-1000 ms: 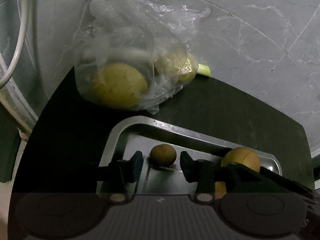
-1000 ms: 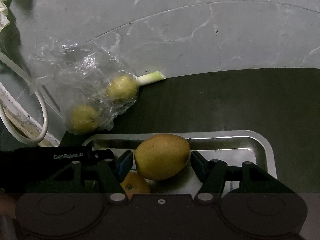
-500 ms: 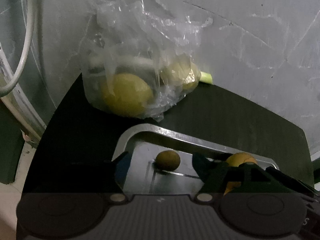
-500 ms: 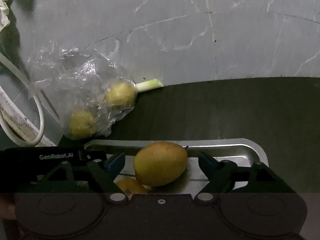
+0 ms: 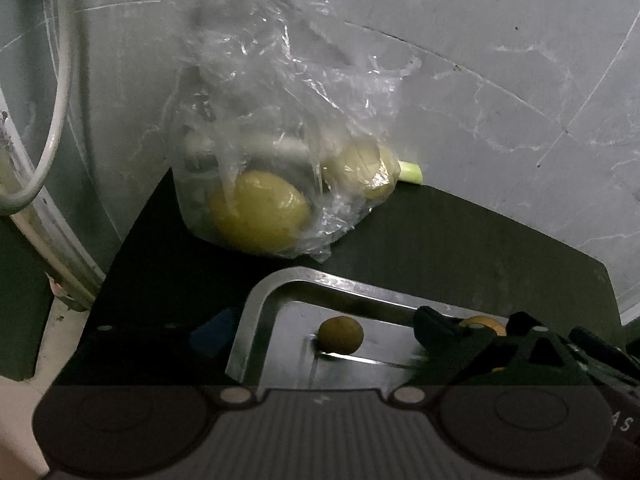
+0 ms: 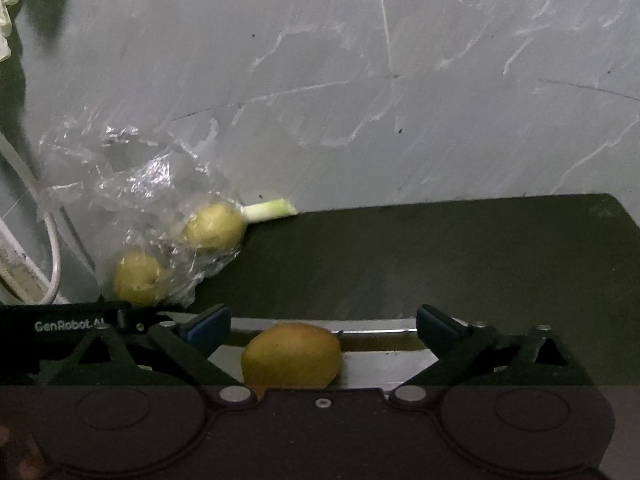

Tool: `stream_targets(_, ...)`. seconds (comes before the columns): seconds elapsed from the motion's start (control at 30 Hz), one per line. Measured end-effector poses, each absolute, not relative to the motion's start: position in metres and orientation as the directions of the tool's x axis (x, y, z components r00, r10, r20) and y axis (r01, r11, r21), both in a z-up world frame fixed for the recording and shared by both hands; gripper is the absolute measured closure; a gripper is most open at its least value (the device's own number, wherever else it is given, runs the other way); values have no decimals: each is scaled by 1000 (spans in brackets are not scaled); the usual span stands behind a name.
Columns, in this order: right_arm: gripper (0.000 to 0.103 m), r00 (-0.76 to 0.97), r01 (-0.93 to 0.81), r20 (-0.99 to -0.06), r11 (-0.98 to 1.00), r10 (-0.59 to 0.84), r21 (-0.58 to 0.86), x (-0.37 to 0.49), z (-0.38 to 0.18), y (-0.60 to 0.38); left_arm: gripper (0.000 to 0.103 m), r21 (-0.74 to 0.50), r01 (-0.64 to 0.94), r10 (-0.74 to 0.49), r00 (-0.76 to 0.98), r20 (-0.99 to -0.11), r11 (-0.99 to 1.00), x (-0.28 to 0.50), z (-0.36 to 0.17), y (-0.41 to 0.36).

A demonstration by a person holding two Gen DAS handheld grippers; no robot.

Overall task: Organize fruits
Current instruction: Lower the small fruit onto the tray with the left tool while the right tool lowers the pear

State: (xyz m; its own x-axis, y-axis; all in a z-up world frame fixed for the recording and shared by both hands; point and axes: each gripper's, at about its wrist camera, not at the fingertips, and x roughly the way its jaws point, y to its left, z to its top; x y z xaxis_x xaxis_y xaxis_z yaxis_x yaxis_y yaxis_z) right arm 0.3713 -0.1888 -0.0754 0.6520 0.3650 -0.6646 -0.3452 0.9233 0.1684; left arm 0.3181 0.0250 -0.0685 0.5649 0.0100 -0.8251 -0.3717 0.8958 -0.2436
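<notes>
Both pairs of fingers are spread wide and nothing is held: the left gripper [image 5: 316, 332] is over the small round brownish fruit [image 5: 340, 335], the right gripper [image 6: 324, 328] over the large oval yellow fruit [image 6: 292, 356], both lying in the shiny metal tray [image 5: 256, 320] on the dark bench [image 6: 440, 260]. The oval fruit's long axis lies left-right across the fingers. Probably the yellow fruits in the crumpled clear plastic bag [image 5: 280, 128] should be fetched next; the bag should be approached at its open top so the film is not pinched.

dim greyish light, fisheye bending at edges, black corners, perhaps slight motion blur, faint glare
</notes>
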Motion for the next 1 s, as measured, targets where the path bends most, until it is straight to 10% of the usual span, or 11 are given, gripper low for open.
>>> stream_targets(1.0,1,731,-217,-625,962,274,168,348,-60,-218,1,-245,-332,3,600,-800,911,299,-51,28)
